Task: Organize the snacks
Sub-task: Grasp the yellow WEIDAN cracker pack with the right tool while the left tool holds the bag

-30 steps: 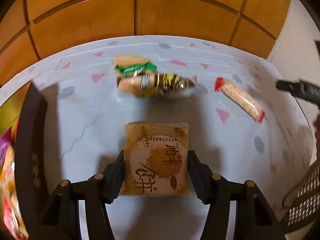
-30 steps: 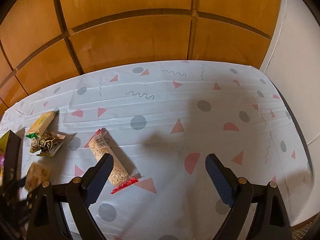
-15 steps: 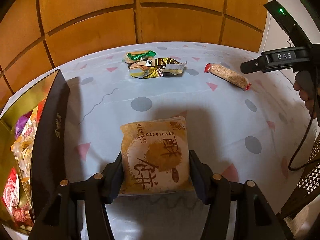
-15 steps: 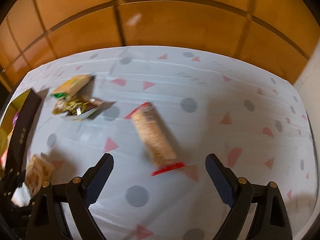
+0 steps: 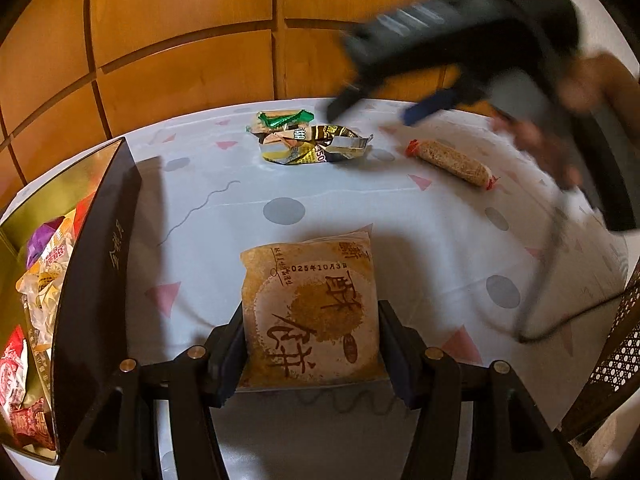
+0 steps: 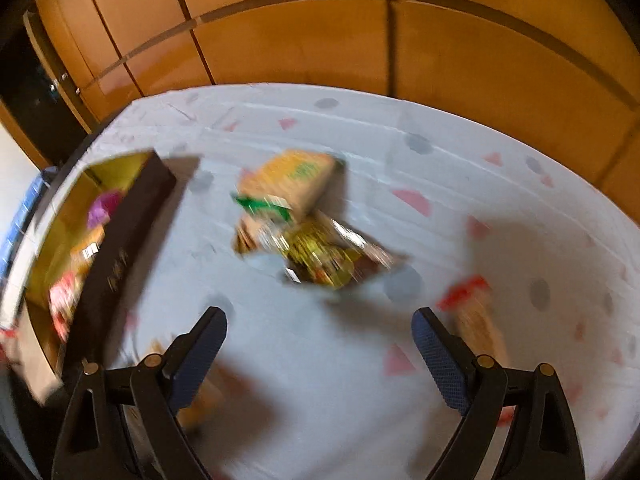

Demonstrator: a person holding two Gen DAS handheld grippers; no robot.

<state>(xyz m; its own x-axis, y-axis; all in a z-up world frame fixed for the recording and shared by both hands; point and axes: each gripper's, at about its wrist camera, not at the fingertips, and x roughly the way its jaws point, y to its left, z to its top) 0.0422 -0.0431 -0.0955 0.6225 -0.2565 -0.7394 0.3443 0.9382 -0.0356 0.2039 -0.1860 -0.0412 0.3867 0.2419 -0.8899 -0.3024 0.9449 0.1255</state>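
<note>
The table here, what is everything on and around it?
Brown pastry packet: one, tan, clamped in the left gripper.
Green-ended snack: one, far side of table.
Gold crumpled wrapper: one, touching the green-ended snack.
Red-ended cracker roll: one, beige, far right.
Dark box: one, left edge, colourful snacks inside.
Tablecloth: one, white, grey dots, pink triangles.
Wooden panels: orange-brown, behind.
Right gripper: open, empty, blurred.
</note>
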